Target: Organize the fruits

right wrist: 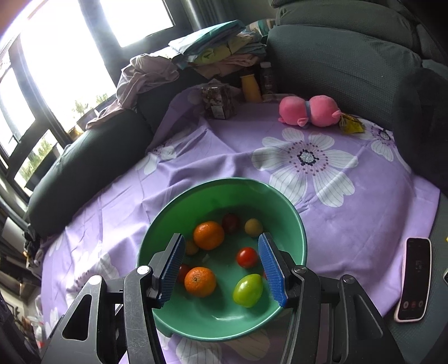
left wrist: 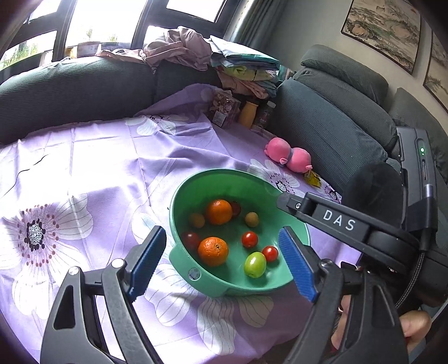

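While your left gripper (left wrist: 221, 263) hangs wide open and empty over the round green plastic bowl (left wrist: 193, 184), the fruit lies directly ahead. In your right view, the right gripper (right wrist: 221, 270) gapes empty, nearer the oval green fruit (right wrist: 247, 289).

White letters "DAS" on the black right gripper (left wrist: 282, 200) body, in the left wrist view.

I note a dark grey sofa (left wrist: 330, 117), bright windows (left wrist: 98, 19) behind it, and framed paintings (left wrist: 383, 30) on the wall.
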The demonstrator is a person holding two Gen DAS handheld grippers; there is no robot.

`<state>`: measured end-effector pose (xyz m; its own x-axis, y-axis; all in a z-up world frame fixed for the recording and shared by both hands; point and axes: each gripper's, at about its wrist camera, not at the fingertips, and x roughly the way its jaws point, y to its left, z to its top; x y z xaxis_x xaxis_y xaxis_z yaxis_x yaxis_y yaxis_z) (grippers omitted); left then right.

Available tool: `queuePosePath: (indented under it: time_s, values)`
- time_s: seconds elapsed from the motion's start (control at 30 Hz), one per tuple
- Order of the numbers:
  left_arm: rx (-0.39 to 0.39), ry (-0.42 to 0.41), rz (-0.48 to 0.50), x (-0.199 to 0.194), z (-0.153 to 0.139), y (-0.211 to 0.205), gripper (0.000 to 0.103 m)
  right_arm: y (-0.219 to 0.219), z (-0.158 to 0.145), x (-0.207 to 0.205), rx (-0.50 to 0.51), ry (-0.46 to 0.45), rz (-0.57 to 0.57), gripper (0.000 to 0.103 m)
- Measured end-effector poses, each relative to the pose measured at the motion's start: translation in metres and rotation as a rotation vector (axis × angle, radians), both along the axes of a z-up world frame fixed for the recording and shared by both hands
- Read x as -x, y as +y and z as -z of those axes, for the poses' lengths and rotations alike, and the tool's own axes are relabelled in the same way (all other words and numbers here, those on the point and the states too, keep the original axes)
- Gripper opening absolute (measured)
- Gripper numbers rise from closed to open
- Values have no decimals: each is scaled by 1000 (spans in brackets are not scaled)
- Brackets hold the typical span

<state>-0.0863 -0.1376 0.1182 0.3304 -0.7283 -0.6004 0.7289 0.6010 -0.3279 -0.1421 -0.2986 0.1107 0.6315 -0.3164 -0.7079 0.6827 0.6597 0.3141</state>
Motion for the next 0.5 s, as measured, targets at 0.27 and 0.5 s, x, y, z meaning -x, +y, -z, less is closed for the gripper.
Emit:
queuePosePath:
  time_s: [0.27,0.5]
  values:
    - [21,22,-1,-4,-2,5,82,1,-2,1,19,7,19,55]
    - [16,30,8,-3,-3,5,82,1,-3,2,30,11,23,55]
